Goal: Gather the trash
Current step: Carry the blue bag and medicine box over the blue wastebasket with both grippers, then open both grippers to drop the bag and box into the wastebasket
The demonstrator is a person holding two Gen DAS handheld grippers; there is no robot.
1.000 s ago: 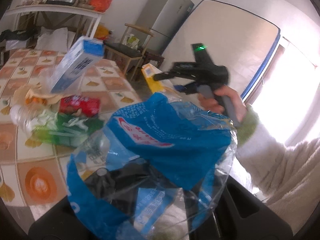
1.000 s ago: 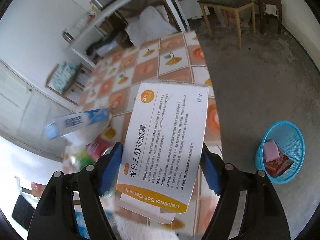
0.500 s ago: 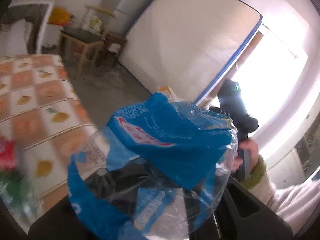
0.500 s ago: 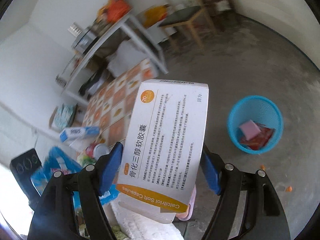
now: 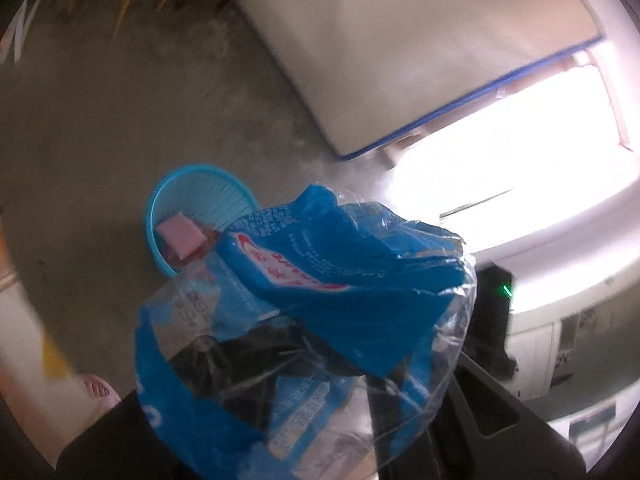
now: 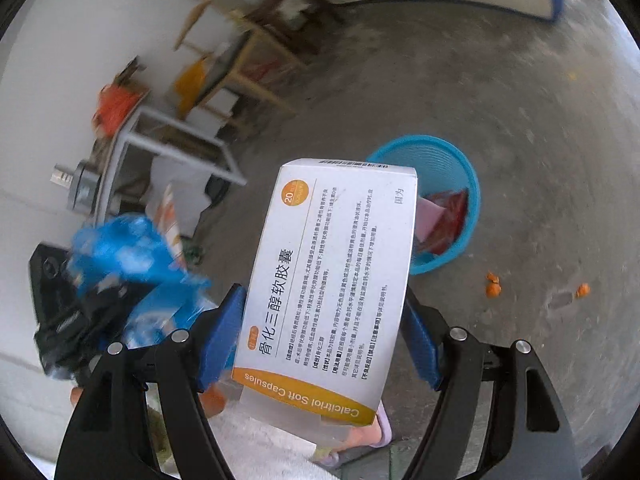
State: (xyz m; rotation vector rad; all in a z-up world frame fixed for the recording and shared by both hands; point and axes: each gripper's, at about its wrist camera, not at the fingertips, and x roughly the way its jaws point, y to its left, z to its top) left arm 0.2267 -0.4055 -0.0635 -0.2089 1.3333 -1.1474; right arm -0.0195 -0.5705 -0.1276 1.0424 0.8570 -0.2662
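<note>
My left gripper [image 5: 320, 360] is shut on a crumpled blue and clear plastic bag [image 5: 320, 288] that hides its fingers. Beyond the bag, a blue waste basket [image 5: 192, 200] stands on the concrete floor with a pink item [image 5: 180, 234] and a red wrapper inside. My right gripper [image 6: 324, 320] is shut on a white and orange medicine box [image 6: 332, 280], its blue pads [image 6: 220, 332] pressed on both sides. The same basket [image 6: 460, 184] lies just past the box in the right wrist view. The left gripper with its bag [image 6: 132, 260] shows blurred at the left.
A large blue-edged board [image 5: 400, 52] leans by a bright window. Small orange scraps [image 6: 494, 284] lie on the floor near the basket. A white-framed table [image 6: 168, 140], wooden chairs [image 6: 248, 72] and a pink slipper [image 5: 98, 390] are also in view.
Both grippers swung away from the tiled table and tipped down toward the floor. The blue basket now sits closer, just ahead of each held item. Both grips are unchanged.
</note>
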